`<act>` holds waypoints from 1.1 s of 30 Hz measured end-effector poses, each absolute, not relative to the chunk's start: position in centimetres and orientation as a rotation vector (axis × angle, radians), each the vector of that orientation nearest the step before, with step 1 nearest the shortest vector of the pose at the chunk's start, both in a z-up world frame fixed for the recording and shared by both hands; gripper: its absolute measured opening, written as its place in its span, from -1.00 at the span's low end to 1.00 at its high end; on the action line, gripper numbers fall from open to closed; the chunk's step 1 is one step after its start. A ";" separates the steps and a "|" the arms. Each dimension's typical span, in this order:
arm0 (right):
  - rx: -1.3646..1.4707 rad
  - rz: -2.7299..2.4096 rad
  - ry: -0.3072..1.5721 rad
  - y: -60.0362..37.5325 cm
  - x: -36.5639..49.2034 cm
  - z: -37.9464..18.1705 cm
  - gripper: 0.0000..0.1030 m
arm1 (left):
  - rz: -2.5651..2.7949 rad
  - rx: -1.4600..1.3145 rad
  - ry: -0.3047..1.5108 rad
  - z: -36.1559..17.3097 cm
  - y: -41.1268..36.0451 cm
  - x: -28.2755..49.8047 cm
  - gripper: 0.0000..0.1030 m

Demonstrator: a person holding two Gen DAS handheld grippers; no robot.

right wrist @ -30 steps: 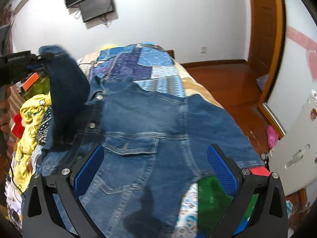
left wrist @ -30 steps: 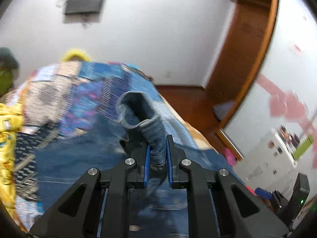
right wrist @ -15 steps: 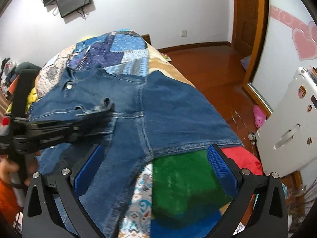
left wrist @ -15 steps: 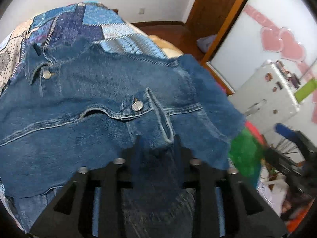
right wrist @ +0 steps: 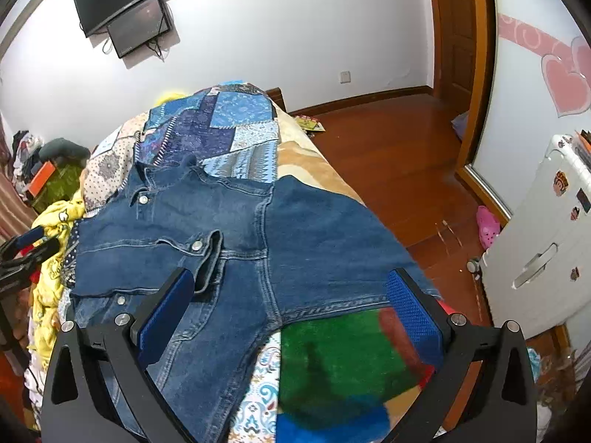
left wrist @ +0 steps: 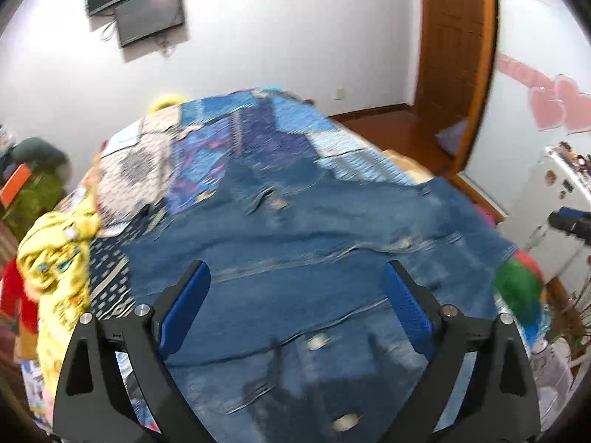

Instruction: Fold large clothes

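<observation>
Released since a second ago, the denim jacket [right wrist: 229, 229] is spread on the patchwork quilt [right wrist: 221, 125], one part folded across it. Both the left gripper [left wrist: 295, 313] and right gripper [right wrist: 288, 313] are held wide and empty above its near edge.

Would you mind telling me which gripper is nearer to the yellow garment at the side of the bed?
Left. The left gripper hangs open beside the yellow garment; the right gripper, also open, is toward the denim jacket's far side.

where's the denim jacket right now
The denim jacket lies spread across the patchwork quilt on the bed, centre in both views, with yellow clothes to its left.
</observation>
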State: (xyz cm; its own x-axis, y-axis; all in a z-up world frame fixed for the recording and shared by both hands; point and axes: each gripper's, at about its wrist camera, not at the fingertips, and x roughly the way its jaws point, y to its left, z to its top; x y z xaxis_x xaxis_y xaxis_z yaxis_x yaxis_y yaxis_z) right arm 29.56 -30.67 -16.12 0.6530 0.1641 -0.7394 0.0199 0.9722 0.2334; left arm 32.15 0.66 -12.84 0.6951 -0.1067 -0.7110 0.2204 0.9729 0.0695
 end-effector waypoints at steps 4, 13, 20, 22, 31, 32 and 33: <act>0.276 0.077 0.949 -31.5 30.1 -19.3 1.00 | -0.114 0.113 0.846 -15.0 4.5 31.1 0.83; 0.518 0.065 1.134 -35.0 32.3 -27.6 1.00 | 0.000 -0.016 0.973 -20.5 9.6 29.7 0.83; 0.638 0.087 1.134 -37.1 35.0 -30.7 1.00 | 0.031 0.003 1.001 -21.8 9.3 30.1 0.83; 0.672 0.085 1.127 -37.6 35.8 -31.6 1.00 | 0.028 0.003 1.004 -21.9 9.1 30.3 0.83; 0.788 -0.079 1.036 -40.5 37.6 -31.8 -0.04 | 0.003 0.017 0.994 -21.7 7.5 30.5 0.83; 0.805 -0.109 1.032 -40.9 37.4 -31.4 -0.33 | 0.001 0.019 0.992 -21.7 7.5 30.3 0.83; 0.812 -0.121 1.027 -41.1 37.4 -31.2 -0.60 | 0.001 0.022 0.988 -21.6 7.4 30.2 0.83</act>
State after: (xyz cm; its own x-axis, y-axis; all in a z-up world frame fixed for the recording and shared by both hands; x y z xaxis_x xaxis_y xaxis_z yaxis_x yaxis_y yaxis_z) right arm 37.35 -41.11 -31.20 0.5381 0.2709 -0.7982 0.4492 0.7091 0.5435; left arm 30.17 7.43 -21.56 0.5505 0.0107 -0.8347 0.0094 0.9998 0.0190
